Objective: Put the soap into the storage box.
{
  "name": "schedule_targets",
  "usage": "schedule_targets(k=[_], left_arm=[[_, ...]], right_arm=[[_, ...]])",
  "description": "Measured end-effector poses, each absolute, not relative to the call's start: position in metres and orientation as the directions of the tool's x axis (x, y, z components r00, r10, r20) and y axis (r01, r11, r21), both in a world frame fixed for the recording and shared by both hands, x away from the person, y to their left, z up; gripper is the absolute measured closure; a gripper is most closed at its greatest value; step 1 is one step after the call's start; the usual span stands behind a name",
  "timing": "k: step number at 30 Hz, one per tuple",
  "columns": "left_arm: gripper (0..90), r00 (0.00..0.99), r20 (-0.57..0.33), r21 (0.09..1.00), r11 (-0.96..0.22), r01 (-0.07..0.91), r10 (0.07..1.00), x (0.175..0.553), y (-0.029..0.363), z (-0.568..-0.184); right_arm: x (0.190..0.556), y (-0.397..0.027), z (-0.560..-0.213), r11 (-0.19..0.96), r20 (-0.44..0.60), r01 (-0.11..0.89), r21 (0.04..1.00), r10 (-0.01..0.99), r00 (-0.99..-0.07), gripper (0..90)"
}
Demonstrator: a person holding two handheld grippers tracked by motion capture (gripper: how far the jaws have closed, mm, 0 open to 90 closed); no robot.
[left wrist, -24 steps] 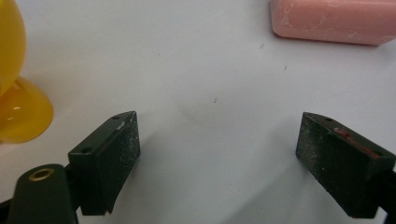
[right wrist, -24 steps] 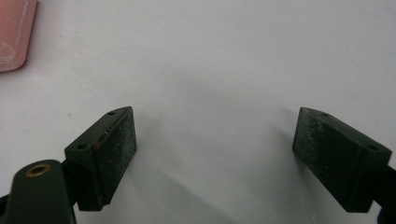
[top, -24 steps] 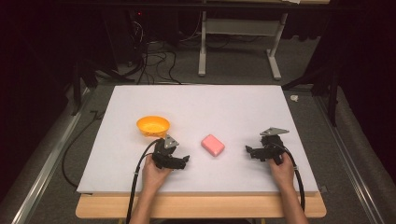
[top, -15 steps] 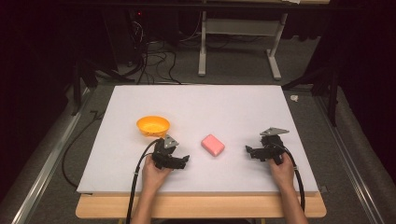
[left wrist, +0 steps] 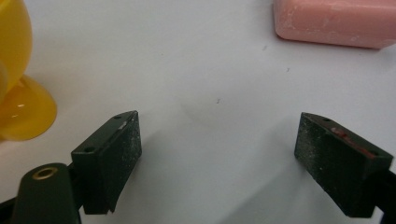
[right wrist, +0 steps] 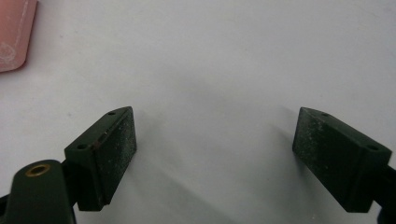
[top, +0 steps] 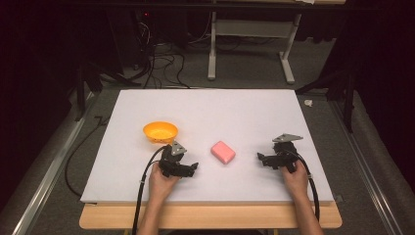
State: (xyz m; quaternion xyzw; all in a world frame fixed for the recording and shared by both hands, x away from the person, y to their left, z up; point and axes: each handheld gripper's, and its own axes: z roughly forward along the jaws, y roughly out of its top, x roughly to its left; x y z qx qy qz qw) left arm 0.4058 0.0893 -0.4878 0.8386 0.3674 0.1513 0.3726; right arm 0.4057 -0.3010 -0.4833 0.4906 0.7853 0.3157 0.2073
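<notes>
A white board (top: 205,112) covers most of a wooden table (top: 210,218), whose bare strip shows along the near edge. On the board lie one orange bowl (top: 160,132), one pink block (top: 222,152) and two grippers, each held in one hand.

The left gripper (top: 192,168) rests near the front edge, left of centre, just in front of the bowl and pointing toward the block. In the left gripper view its two jaws stand wide apart with only bare white surface between them. The bowl's yellow-orange rim (left wrist: 18,84) sits at that view's left edge, and the pink block (left wrist: 334,23) lies ahead at the upper right, well clear of the pads.

The right gripper (top: 262,158) rests near the front right, pointing left toward the block. Its jaws also stand apart, with nothing between them. A corner of the pink block (right wrist: 16,32) shows at the upper left of the right gripper view.

The block lies roughly midway between the two grippers, touching neither, flat on the board. The bowl stands upright, left of the block and apart from it.

Open room is plentiful: the whole far half of the board is bare, as is the right side beyond the right gripper and the left margin beside the bowl. The tightest spot is between the bowl and the left gripper, which are very near each other. Both grippers lie close to the front edge of the board.
</notes>
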Motion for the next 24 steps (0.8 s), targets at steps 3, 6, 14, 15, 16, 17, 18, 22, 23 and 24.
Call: schedule_targets(k=[3,6,14,15,16,17,18,22,23,24], left_arm=[[15.6,0.684,-0.02,0.736,-0.452,0.504,0.73,0.4059,0.0895,-0.4878],[15.7,0.684,-0.02,0.736,-0.452,0.504,0.73,0.4059,0.0894,-0.4878],[15.7,0.684,-0.016,0.734,-0.456,0.503,0.729,0.4058,0.0894,-0.4877],[15.7,0.684,-0.016,0.734,-0.456,0.504,0.729,0.4058,0.0894,-0.4877],[15.7,0.684,-0.016,0.734,-0.457,0.503,0.729,0.4058,0.0894,-0.4877],[15.7,0.684,-0.016,0.734,-0.456,0.504,0.729,0.4058,0.0893,-0.4877],[15.7,0.684,-0.016,0.734,-0.456,0.504,0.729,0.4058,0.0894,-0.4877],[15.7,0.684,-0.016,0.734,-0.456,0.504,0.729,0.4058,0.0893,-0.4877],[15.7,0.683,-0.017,0.735,-0.454,0.504,0.731,0.4058,0.0891,-0.4878],[15.7,0.683,-0.017,0.735,-0.454,0.504,0.731,0.4058,0.0891,-0.4878]], right_arm=[[0.4058,-0.301,-0.4832,0.319,-0.015,0.64,0.699,0.902,-0.432,14.2],[0.4058,-0.301,-0.4832,0.319,-0.015,0.64,0.699,0.901,-0.433,14.2],[0.4058,-0.3009,-0.4833,0.319,-0.015,0.64,0.699,0.901,-0.433,14.2],[0.4058,-0.3009,-0.4833,0.319,-0.015,0.64,0.699,0.901,-0.433,14.1],[0.4059,-0.3009,-0.4833,0.319,-0.015,0.64,0.699,0.902,-0.432,14.1],[0.4059,-0.3009,-0.4832,0.319,-0.015,0.64,0.699,0.902,-0.432,14.1],[0.4059,-0.3009,-0.4832,0.318,-0.015,0.64,0.699,0.902,-0.432,14.2],[0.4059,-0.3008,-0.4834,0.317,-0.014,0.639,0.701,0.902,-0.432,14.2],[0.4059,-0.3009,-0.4832,0.318,-0.014,0.64,0.699,0.902,-0.432,14.2],[0.4059,-0.3009,-0.4832,0.318,-0.014,0.64,0.699,0.902,-0.432,14.2]])
